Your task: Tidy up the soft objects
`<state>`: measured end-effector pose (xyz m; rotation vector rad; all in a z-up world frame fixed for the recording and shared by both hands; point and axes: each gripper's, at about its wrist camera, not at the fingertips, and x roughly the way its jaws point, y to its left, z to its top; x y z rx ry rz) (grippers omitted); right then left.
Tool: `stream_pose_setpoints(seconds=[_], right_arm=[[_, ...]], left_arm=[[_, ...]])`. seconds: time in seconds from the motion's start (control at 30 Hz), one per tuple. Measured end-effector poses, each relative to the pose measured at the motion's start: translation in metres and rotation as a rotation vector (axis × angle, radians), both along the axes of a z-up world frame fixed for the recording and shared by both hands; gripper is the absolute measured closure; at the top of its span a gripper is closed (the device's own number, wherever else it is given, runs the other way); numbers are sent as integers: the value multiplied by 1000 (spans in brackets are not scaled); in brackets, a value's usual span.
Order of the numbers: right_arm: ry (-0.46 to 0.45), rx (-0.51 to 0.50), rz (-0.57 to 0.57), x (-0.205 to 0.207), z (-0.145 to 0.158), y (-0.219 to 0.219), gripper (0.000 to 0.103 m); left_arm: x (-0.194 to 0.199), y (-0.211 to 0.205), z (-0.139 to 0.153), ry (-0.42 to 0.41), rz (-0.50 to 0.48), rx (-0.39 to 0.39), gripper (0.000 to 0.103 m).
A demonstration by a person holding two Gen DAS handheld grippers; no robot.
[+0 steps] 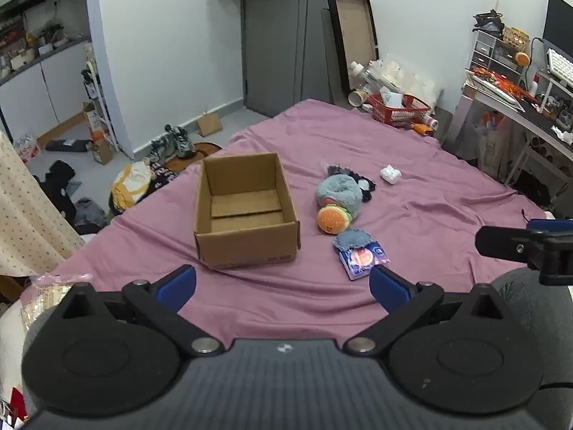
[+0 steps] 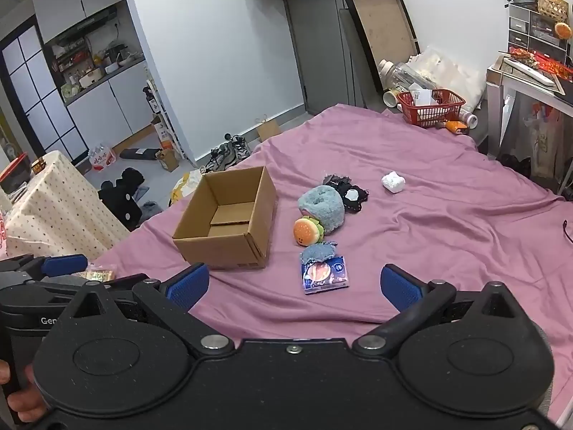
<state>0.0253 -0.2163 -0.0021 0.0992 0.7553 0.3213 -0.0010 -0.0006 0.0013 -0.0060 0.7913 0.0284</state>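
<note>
Okay, your left gripper [image 1: 283, 286] and right gripper [image 2: 293, 286] both spread wide, nothing held. One cardboard box [image 1: 245, 211] empty, bare pink sheet [image 1: 429, 215] around it. Right of box: one burger plush [image 1: 335, 216], one teal fuzzy item [image 1: 340, 190], one tissue pack [image 1: 363, 258], one white wad [image 1: 390, 173].

Purple bedsheet [image 1: 412, 186] under cardboard box [image 1: 247, 247], plush toys [image 1: 338, 197]

An open cardboard box [image 1: 247, 211] stood upright and empty near the bed's [image 1: 447, 215] left edge. Just right of it lay a fluffy blue-grey plush [image 1: 338, 190] with a burger toy [image 1: 331, 219] touching its near end and a black-and-white fabric piece [image 1: 363, 182] behind. A blue-grey cloth [image 1: 352, 239] overlapped a blue tissue pack [image 1: 363, 258]. A white wad [image 1: 390, 174] sat apart, farther right.
</note>
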Motion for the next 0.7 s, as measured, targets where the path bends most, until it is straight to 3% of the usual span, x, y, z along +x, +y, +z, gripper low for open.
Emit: stream_pose_setpoints(seconds=[0.07, 0.23, 0.7], right_arm=[[-3, 7, -3, -1, -2, -4, 0], [0, -2, -5, 3, 0, -5, 0], [-7, -1, -14, -3, 1, -7, 0]], left_arm=[[1, -5, 2, -15, 1, 28, 1], [-2, -6, 5, -5, -18, -12, 1], [-9, -8, 5, -13, -33, -7, 1]])
